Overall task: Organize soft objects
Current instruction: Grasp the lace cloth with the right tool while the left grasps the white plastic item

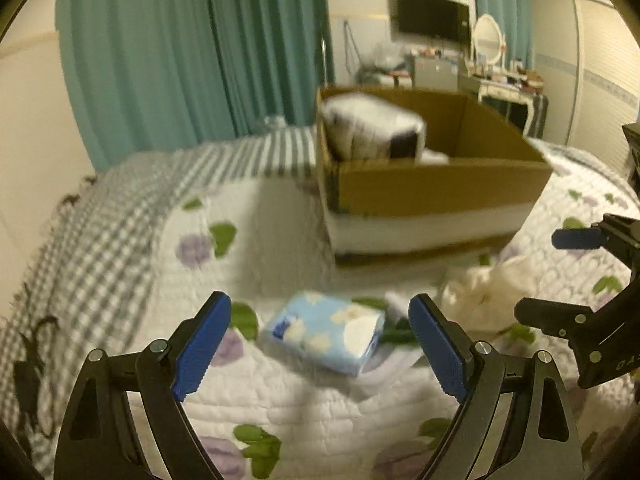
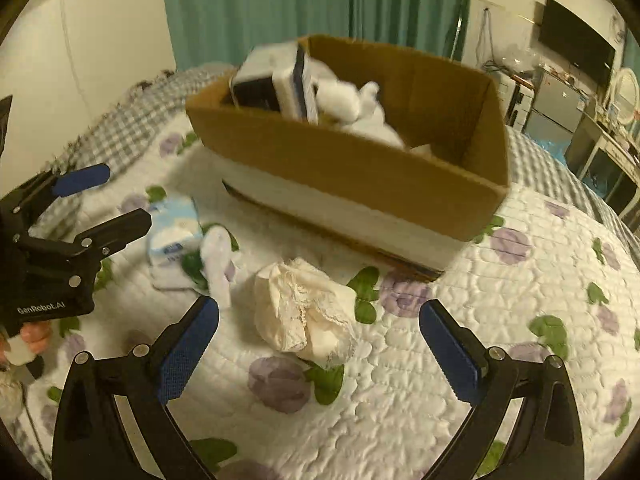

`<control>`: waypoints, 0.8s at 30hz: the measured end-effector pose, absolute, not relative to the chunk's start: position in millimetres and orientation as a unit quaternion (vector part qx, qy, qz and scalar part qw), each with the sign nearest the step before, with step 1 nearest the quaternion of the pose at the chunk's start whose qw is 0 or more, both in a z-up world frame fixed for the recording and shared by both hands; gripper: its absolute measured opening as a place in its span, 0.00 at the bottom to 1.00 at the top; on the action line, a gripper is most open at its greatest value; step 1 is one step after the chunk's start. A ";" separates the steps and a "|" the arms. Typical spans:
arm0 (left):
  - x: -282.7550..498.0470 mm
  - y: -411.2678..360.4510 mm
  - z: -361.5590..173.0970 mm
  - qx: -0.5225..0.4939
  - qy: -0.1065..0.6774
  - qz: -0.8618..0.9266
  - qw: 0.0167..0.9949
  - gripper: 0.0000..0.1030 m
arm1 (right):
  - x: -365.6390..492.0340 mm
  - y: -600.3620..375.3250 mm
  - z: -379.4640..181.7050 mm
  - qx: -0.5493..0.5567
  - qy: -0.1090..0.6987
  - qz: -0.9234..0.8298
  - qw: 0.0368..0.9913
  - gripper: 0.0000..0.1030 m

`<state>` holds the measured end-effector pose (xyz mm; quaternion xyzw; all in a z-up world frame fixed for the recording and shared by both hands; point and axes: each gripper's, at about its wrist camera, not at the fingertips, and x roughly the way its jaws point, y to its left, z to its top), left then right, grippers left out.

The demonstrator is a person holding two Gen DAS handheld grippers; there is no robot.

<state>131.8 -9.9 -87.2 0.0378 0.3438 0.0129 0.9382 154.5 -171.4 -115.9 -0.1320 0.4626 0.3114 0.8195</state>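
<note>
Two soft items lie loose on the white quilted bedspread w/ purple flowers, both in front of the open brown cardboard box, which already holds a black-and-white wrapped pack and some white fluffy stuff.

Left gripper: jaws spread wide, empty, aimed at the light-blue plastic-wrapped tissue pack w/ cloud print lying flat just ahead, between the pads. Right gripper: also wide open, empty, pointed at the crumpled cream lace-trimmed cloth, near the box front and well apart from the blue pack. A thin white piece lies between them, touching the pack's edge; can't tell what it is.

Handling, my guess: pack is light, squashy, film wrap prob. slippery, so pinch across the short sides mid-length, firm enough to dent it. Cloth is limp, near weightless, will drape and unfold when lifted; bite deep into the thickest bunch at centre, not the lace edge, which could snag or slip out. Neither looks fragile. Frames are a bit blurred.
</note>
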 end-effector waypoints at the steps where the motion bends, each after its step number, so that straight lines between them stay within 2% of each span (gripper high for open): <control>1: 134.9 -8.1 -94.1 0.033 0.353 0.010 0.935 0.89 | 154.8 -166.8 -120.0 -0.143 0.459 0.314 0.818 0.97; 3: 137.6 -5.1 -104.7 0.024 0.365 0.008 0.931 0.89 | 157.1 -160.3 -124.2 -0.153 0.458 0.317 0.817 0.92; 5: 140.7 -2.9 -113.6 0.016 0.381 0.005 0.924 0.89 | 159.2 -154.3 -127.7 -0.158 0.459 0.318 0.815 0.71; 6: 140.4 -3.5 -115.4 0.016 0.384 0.004 0.923 0.89 | 159.6 -152.9 -129.5 -0.158 0.461 0.319 0.813 0.65; 8: 138.9 -5.8 -116.9 0.020 0.385 0.003 0.923 0.89 | 161.0 -151.6 -133.7 -0.154 0.471 0.323 0.806 0.36; 9: 137.7 -6.7 -116.8 0.021 0.384 0.003 0.923 0.89 | 160.7 -150.6 -134.4 -0.155 0.476 0.326 0.802 0.31; 11: 133.7 -8.3 -114.5 0.018 0.382 -0.001 0.924 0.89 | 157.7 -151.1 -133.6 -0.157 0.475 0.328 0.801 0.25; 13: 130.3 -10.5 -111.3 0.017 0.377 -0.001 0.926 0.89 | 154.3 -153.3 -125.5 -0.156 0.465 0.330 0.807 0.23; 19: 118.8 -25.0 -100.2 0.022 0.376 -0.003 0.927 0.89 | 153.1 -173.8 -81.4 -0.138 0.430 0.329 0.830 0.22; 24: 113.3 -59.1 -86.2 0.028 0.368 -0.023 0.929 0.89 | 166.6 -198.0 -66.1 -0.129 0.426 0.304 0.842 0.22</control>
